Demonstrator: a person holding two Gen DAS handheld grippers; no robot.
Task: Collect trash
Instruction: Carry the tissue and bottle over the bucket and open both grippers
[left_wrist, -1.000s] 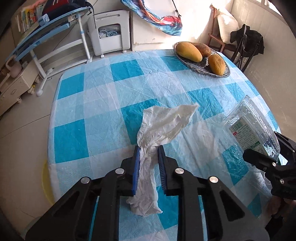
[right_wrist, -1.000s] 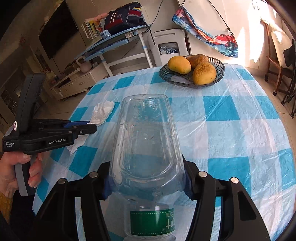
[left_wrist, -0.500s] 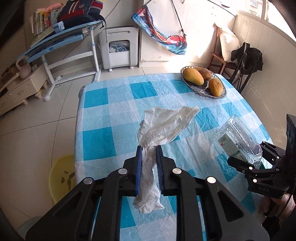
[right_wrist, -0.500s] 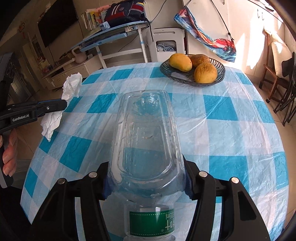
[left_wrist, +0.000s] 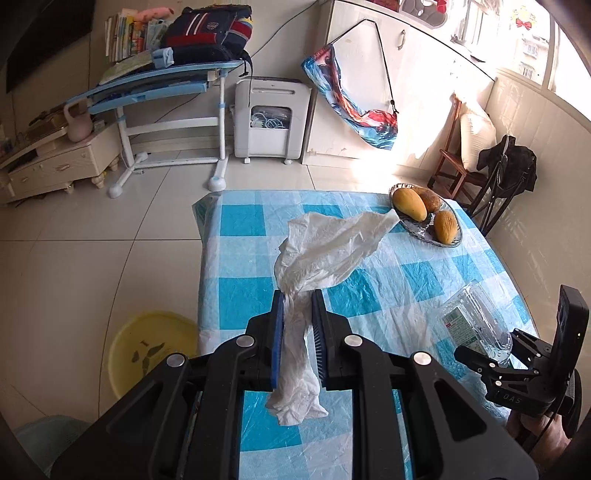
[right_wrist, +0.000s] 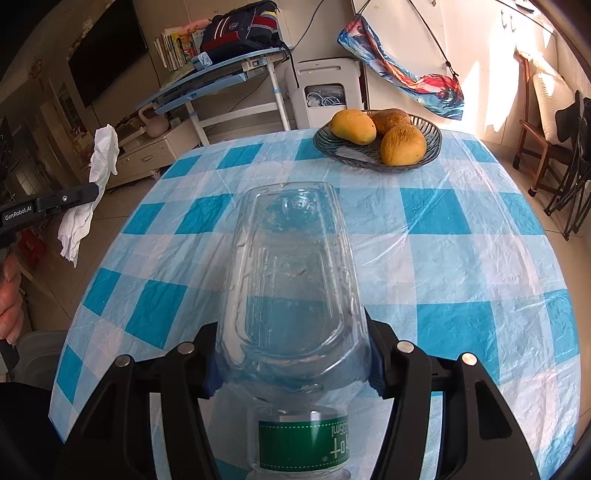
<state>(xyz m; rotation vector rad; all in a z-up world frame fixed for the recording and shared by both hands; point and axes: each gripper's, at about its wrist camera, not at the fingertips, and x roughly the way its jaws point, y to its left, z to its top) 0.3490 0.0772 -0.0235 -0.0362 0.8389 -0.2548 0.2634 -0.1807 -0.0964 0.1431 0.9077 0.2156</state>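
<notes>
My left gripper (left_wrist: 297, 328) is shut on a crumpled white tissue (left_wrist: 325, 251) and holds it high above the left side of the table. The tissue hangs from its blue pads, also seen in the right wrist view (right_wrist: 92, 199). My right gripper (right_wrist: 291, 369) is shut on a clear empty plastic bottle (right_wrist: 291, 280) with a green label, held over the near part of the table. The bottle (left_wrist: 476, 325) and right gripper (left_wrist: 517, 369) show at the right in the left wrist view.
The table has a blue and white checked cloth (right_wrist: 443, 229). A dark bowl with three mangoes (right_wrist: 376, 140) stands at its far side. A yellow basin (left_wrist: 151, 350) sits on the floor left of the table. A grey bin (right_wrist: 37, 350) stands by the table's left edge.
My left gripper has risen and pulled back with the tissue, which now hangs in the air. The right gripper holds the bottle much as before.
</notes>
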